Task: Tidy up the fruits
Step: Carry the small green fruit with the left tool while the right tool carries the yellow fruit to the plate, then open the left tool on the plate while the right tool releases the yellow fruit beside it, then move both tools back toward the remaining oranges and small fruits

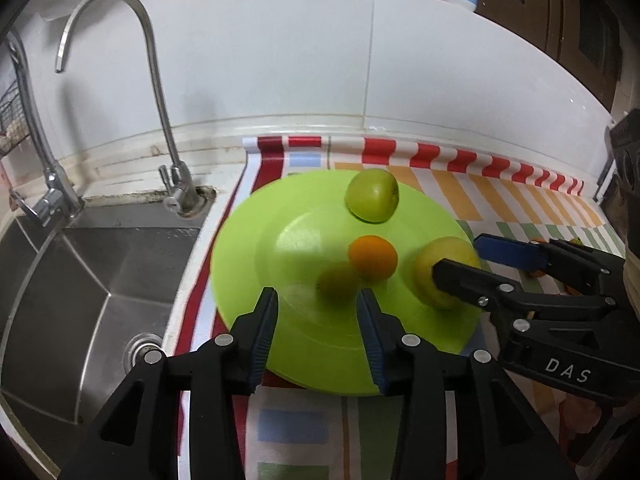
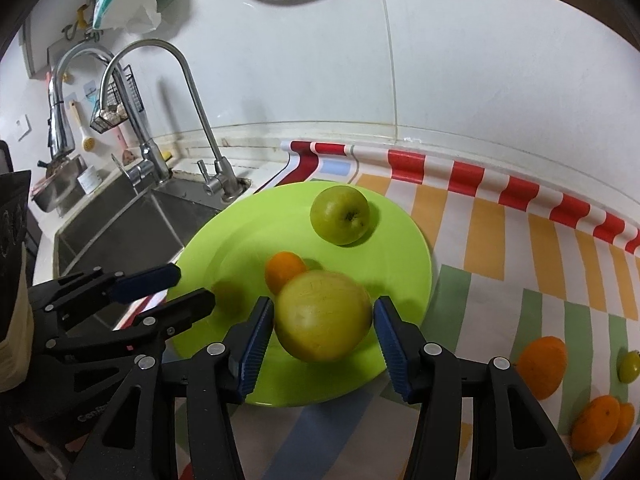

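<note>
In the left wrist view the left tongs (image 1: 318, 322) stand spread over the green plate's (image 1: 248, 240) near edge, a small blurred fruit (image 1: 338, 282) just beyond them, while in the right wrist view the right tongs (image 2: 322, 334) flank a yellow apple (image 2: 322, 314) on that plate, pads seemingly apart from it

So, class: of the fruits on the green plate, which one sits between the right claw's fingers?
The large yellow-green apple at the plate's near edge. The smaller green apple lies at the far rim; the orange sits behind it.
</note>
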